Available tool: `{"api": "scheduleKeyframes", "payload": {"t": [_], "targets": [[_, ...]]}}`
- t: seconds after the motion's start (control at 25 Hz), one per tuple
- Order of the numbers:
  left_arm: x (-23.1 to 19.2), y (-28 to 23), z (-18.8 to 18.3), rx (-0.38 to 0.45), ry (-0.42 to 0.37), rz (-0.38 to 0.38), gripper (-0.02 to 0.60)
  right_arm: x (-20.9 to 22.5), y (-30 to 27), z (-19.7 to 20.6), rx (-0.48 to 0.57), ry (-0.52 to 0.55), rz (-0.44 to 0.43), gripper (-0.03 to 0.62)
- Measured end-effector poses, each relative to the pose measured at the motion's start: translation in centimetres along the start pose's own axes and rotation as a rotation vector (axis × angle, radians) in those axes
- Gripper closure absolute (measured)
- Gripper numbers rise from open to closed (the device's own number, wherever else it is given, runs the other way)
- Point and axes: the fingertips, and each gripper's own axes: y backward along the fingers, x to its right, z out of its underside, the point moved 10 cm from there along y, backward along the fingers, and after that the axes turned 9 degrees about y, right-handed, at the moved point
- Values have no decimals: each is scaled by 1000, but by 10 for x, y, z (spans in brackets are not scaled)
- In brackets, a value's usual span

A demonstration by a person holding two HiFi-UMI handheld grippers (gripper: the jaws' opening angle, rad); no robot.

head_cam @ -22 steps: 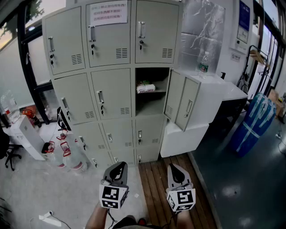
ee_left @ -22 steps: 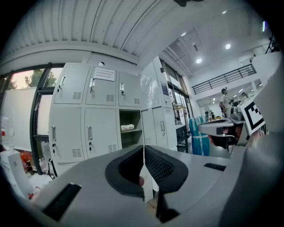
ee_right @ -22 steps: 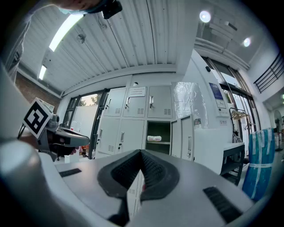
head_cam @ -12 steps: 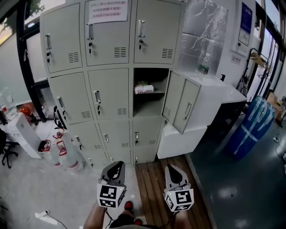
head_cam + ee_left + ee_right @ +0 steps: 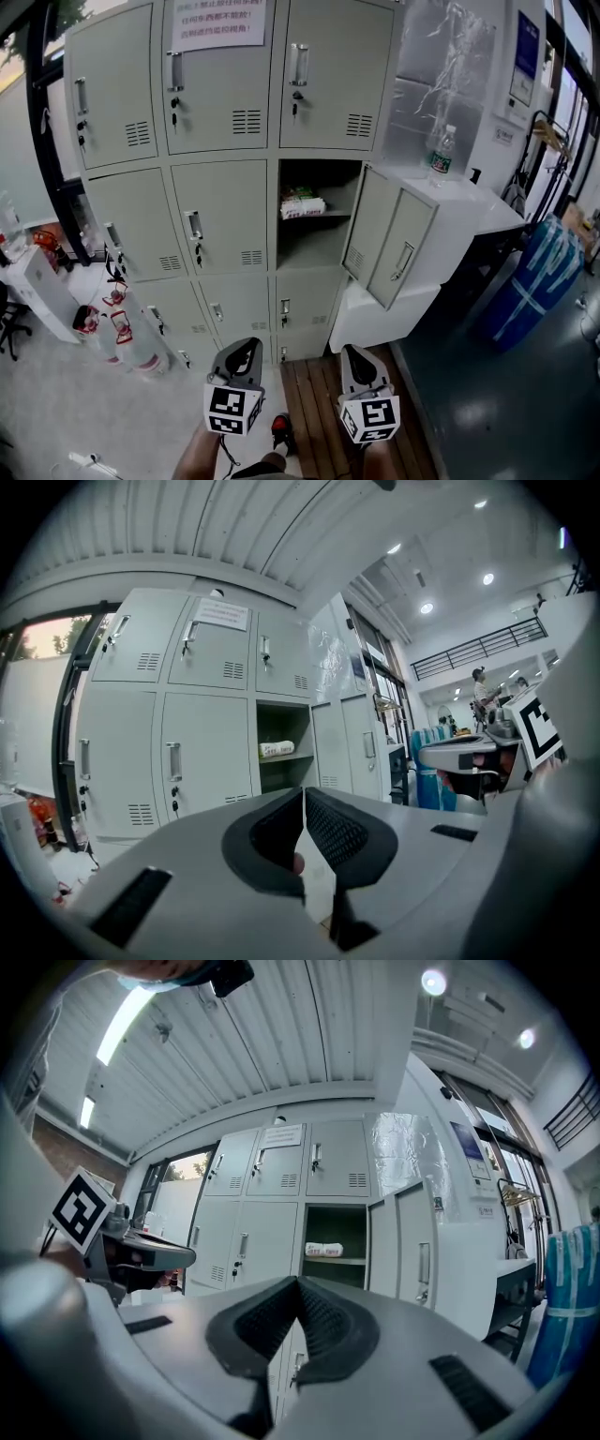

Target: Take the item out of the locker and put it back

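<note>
The locker bank (image 5: 234,169) is looming closer than before. Both the left gripper (image 5: 247,348) and right gripper (image 5: 354,352) are staying clenched, empty. The packet (image 5: 302,204) (print unreadable) is lying on the open locker's shelf (image 5: 328,217); the door notice (image 5: 217,21) is illegible.

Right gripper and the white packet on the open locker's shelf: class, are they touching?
Apart. The head view shows the right gripper low before the lockers, far short of the white packet.

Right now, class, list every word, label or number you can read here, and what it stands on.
Nothing can be read.
Red print on the notice: too blurred.
Print on the blue poster: too small.
Label on the bottle: too small.
Print on the packet: too small.
</note>
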Motion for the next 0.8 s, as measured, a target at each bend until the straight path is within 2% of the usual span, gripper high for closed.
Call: {"api": "scheduleKeyframes", "payload": {"t": [0.48,0.8], "targets": [[-63,-132,-33,7,3,7,552,47,-145,-2,-2,12,-15,580],[-106,-195,-34,-16,8,-19,552,61,-236,8,2,74,-46,580]]}}
